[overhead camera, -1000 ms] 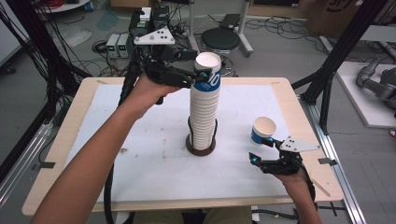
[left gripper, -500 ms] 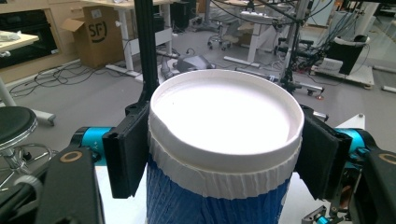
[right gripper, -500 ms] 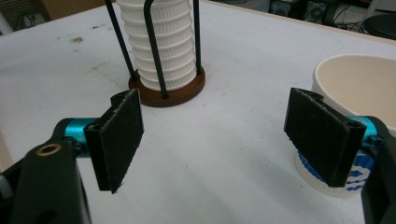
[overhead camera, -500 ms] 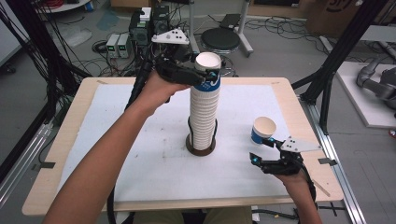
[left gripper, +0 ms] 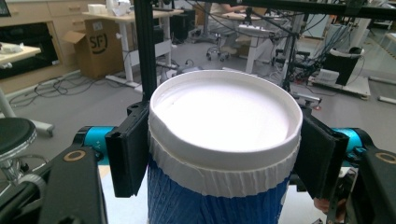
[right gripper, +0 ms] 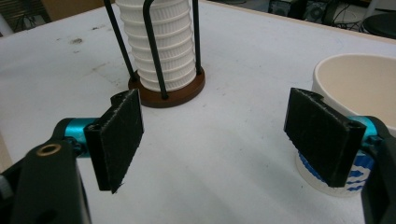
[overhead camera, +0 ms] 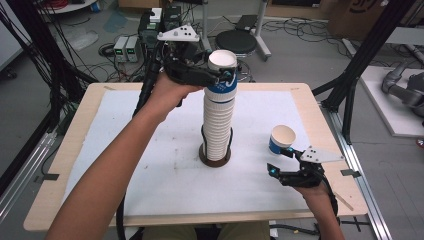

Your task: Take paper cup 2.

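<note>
A tall stack of white ribbed paper cups (overhead camera: 218, 125) stands in a brown wire-post holder (overhead camera: 215, 157) at the middle of the table. The top cup (overhead camera: 222, 70) has a blue sleeve (left gripper: 210, 200) and a white rim. My left gripper (overhead camera: 220, 75) reaches in from the left at the stack's top. Its jaws have just been closing and its pads (left gripper: 128, 149) now press both sides of that cup. My right gripper (overhead camera: 279, 161) rests low near the table's right front, open, with bare mat between its pads (right gripper: 119, 140). A single blue-and-white cup (overhead camera: 281, 140) stands just beyond it, beside its right pad (right gripper: 322, 135).
A white mat (overhead camera: 125, 125) covers the wooden table. The holder's base (right gripper: 168, 91) and wire posts lie ahead of the right gripper. Behind the table stand a black stool (overhead camera: 236, 40), power boxes (overhead camera: 125, 47) and cables. A black frame leg (overhead camera: 350, 85) rises at the right.
The left gripper's jaws have come together onto the top cup of the stack. The hand has shifted only slightly. The right gripper and the single cup have stayed put.
</note>
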